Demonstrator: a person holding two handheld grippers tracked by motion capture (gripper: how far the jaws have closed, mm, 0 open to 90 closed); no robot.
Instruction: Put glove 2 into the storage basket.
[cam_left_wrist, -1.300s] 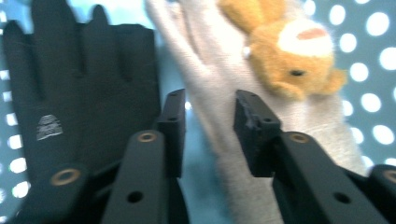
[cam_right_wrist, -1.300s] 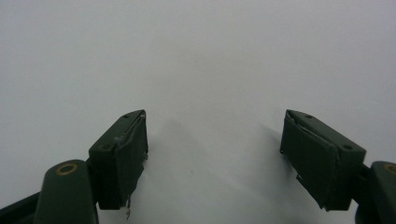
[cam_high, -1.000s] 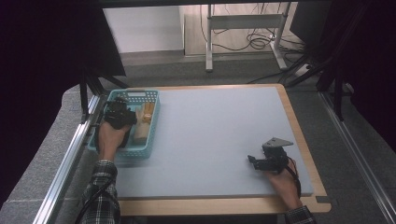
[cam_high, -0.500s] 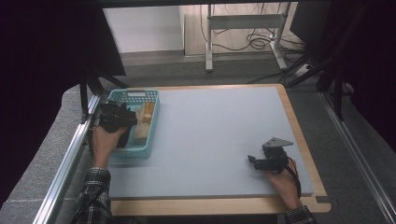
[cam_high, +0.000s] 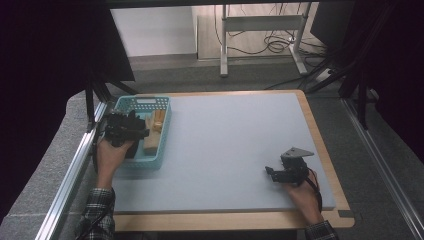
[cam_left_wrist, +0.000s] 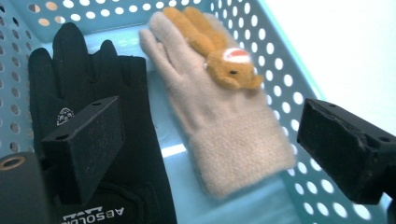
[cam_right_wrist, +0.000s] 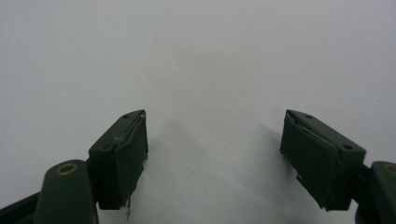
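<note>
Left claw (cam_left_wrist: 210, 140) has just been opening and hangs spread, nothing between its jaws, over the beige glove (cam_left_wrist: 219, 116) lying beside the black glove (cam_left_wrist: 93, 121) in the basket (cam_high: 165, 135); probably just released. Right claw (cam_right_wrist: 215, 158) rests spread on the worktop (cam_high: 235, 145).

One legible marking. In the left gripper view, the black glove (cam_left_wrist: 93, 135) lying in the blue basket (cam_left_wrist: 280, 65) carries white block lettering at its cuff, at about 7 o'clock in the frame, seen upside down and cut off by the frame edge: "ABSOLU". A small white round emblem sits at about 9 o'clock on the same glove; its content is not readable.
</note>
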